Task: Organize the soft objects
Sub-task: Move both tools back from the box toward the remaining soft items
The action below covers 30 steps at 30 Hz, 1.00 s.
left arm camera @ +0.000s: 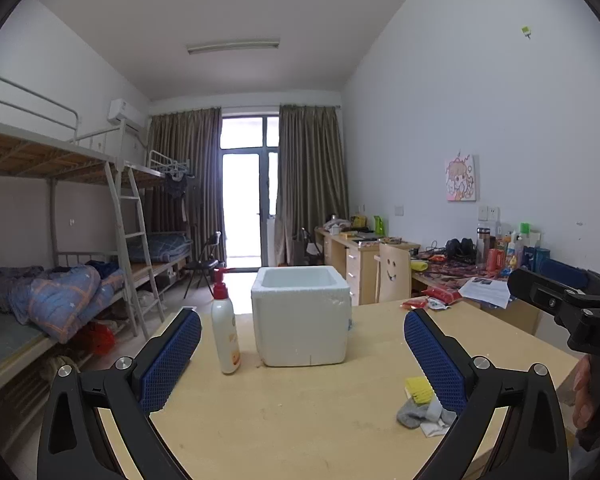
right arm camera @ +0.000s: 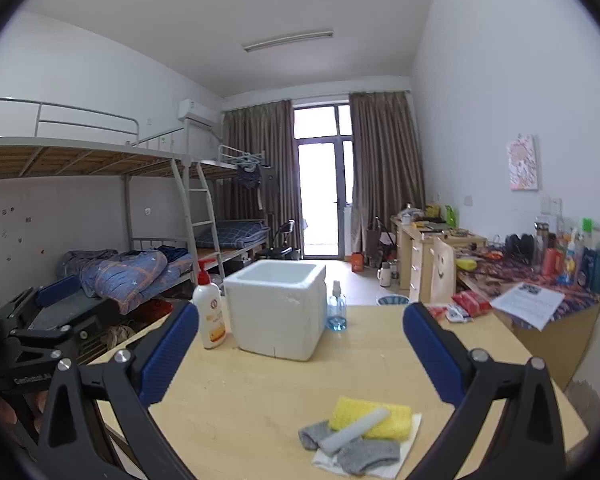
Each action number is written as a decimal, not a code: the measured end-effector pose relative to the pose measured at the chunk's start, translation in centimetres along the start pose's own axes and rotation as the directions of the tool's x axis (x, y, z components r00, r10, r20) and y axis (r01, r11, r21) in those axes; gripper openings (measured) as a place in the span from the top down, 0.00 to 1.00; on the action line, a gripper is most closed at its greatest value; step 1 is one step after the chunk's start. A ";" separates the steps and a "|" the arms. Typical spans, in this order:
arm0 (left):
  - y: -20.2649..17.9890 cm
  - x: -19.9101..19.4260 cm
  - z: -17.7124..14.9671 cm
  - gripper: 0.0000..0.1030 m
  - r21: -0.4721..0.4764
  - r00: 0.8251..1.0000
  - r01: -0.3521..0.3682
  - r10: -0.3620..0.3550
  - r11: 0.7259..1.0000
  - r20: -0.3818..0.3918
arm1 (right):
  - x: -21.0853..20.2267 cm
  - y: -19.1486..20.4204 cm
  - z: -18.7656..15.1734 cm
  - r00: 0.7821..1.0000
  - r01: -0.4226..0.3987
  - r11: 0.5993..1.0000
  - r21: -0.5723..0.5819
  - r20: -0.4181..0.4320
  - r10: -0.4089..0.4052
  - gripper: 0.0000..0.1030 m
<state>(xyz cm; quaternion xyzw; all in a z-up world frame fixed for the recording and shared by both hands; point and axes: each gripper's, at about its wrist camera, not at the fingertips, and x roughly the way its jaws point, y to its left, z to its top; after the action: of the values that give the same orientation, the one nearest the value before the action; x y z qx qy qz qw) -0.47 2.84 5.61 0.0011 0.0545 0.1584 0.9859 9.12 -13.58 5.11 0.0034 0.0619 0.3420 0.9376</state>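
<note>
A pile of soft things lies on the wooden table (right arm camera: pixel 260 420): a yellow sponge (right arm camera: pixel 392 420), a grey sock (right arm camera: pixel 364 454), a white foam tube (right arm camera: pixel 356 432) and a white cloth (right arm camera: pixel 396 464) beneath. In the left wrist view the pile shows as the sponge (left arm camera: pixel 418 390) and sock (left arm camera: pixel 414 416), partly behind my right finger. A white foam box (right arm camera: pixel 278 312) (left arm camera: pixel 300 316) stands open-topped farther back. My right gripper (right arm camera: pixel 300 320) is open and empty above the pile. My left gripper (left arm camera: pixel 302 320) is open and empty, facing the box.
A white lotion bottle with a red pump (left arm camera: pixel 225 332) (right arm camera: pixel 208 312) stands left of the box. A small blue spray bottle (right arm camera: pixel 337 312) stands at its right. Snack packets (right arm camera: pixel 470 302) and a paper (right arm camera: pixel 528 304) lie at the table's far right. Bunk beds (left arm camera: pixel 60 292) are at left.
</note>
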 end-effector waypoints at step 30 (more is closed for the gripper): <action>0.6 -0.5 -7.7 0.01 -0.073 0.999 -0.036 0.034 0.997 -0.031 | -1.5 -0.1 -7.5 0.997 0.068 0.998 -0.004 -0.032 -0.068 0.00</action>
<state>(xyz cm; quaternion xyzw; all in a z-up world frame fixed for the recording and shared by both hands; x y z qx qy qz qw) -1.99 3.11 -1.98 -0.0367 0.0630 0.1775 0.9814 7.17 -14.93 -2.20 -0.0057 0.0763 0.3101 0.9476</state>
